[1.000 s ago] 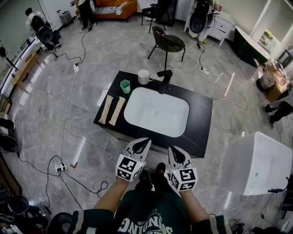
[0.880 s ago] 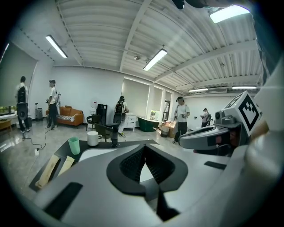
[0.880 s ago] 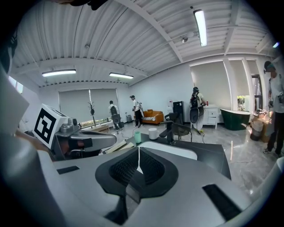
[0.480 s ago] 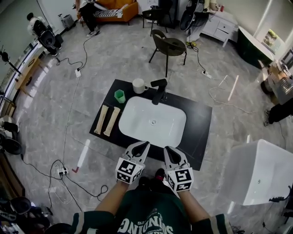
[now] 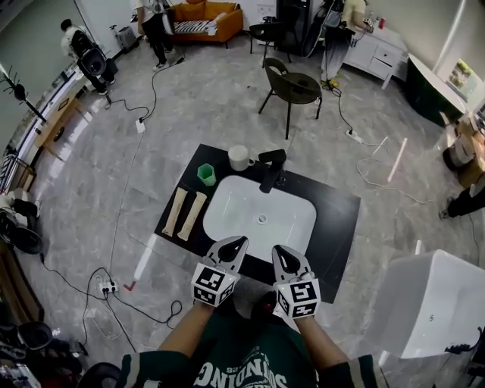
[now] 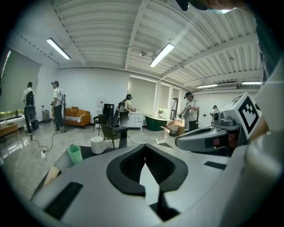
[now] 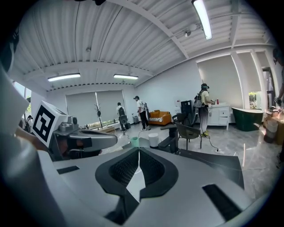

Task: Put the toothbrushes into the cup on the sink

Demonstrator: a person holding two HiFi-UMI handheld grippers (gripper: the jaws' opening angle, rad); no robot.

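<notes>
Two toothbrushes in beige wrappers (image 5: 184,214) lie side by side at the left end of the black counter (image 5: 333,220), beside the white sink basin (image 5: 260,218). Behind them stands a small green cup (image 5: 206,174) (image 6: 74,153) (image 7: 134,141), with a white cup (image 5: 239,158) (image 6: 97,144) and the black faucet (image 5: 271,168) further right. My left gripper (image 5: 236,242) (image 6: 145,146) and right gripper (image 5: 280,250) (image 7: 139,150) hover side by side over the counter's near edge. Both are shut and hold nothing.
A dark chair (image 5: 292,87) stands behind the counter. Cables and a power strip (image 5: 106,286) trail on the floor at left. A white tub (image 5: 428,303) sits at the right. People stand by the orange sofa (image 5: 203,15) at the far end.
Both grippers have moved forward to the counter's near edge, staying shut. The sink and counter now sit closer in the head view.
</notes>
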